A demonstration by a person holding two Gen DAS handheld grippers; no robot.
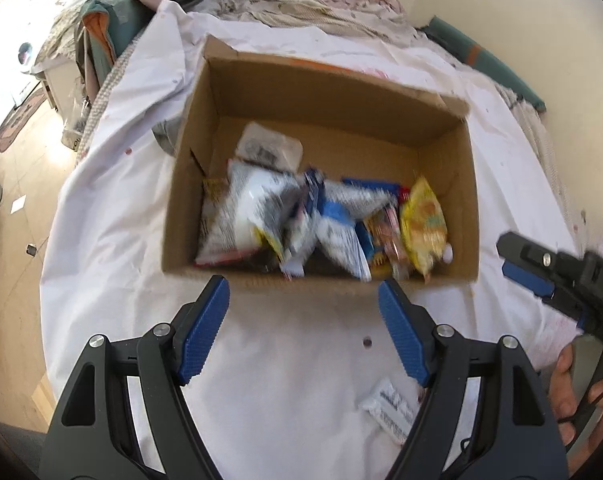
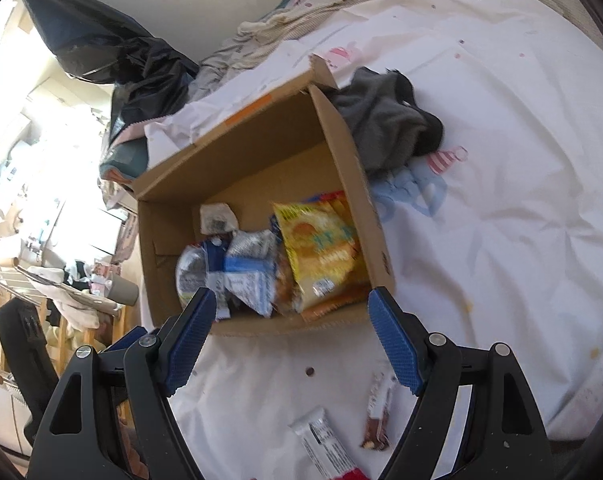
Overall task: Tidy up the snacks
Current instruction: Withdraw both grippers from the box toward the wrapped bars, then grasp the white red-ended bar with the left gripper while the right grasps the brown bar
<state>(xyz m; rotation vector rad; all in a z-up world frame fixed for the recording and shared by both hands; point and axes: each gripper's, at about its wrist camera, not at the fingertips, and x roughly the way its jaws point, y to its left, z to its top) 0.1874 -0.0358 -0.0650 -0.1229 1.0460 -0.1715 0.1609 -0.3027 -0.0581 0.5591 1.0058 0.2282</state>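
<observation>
An open cardboard box (image 1: 445, 216) (image 2: 377, 236) stands on a white sheet and holds several snack packets: a yellow bag (image 1: 423, 224) (image 2: 321, 252), white-and-blue packets (image 1: 333, 224) (image 2: 245, 272) and a small white packet (image 1: 269, 146) (image 2: 218, 218). My left gripper (image 1: 303, 300) is open and empty just in front of the box. My right gripper (image 2: 291, 312) is open and empty near the box's front wall; it also shows at the right of the left wrist view (image 1: 521, 264). A white snack bar (image 1: 389, 408) (image 2: 321, 440) and a brown bar (image 2: 379, 412) lie on the sheet.
The white sheet (image 1: 281, 360) (image 2: 501, 240) covers a bed. A grey and black cloth (image 2: 385, 128) lies beside the box. Crumpled bedding (image 1: 301, 4) and a dark bag (image 2: 141, 72) lie behind it. Floor and furniture (image 2: 41, 280) are to the left.
</observation>
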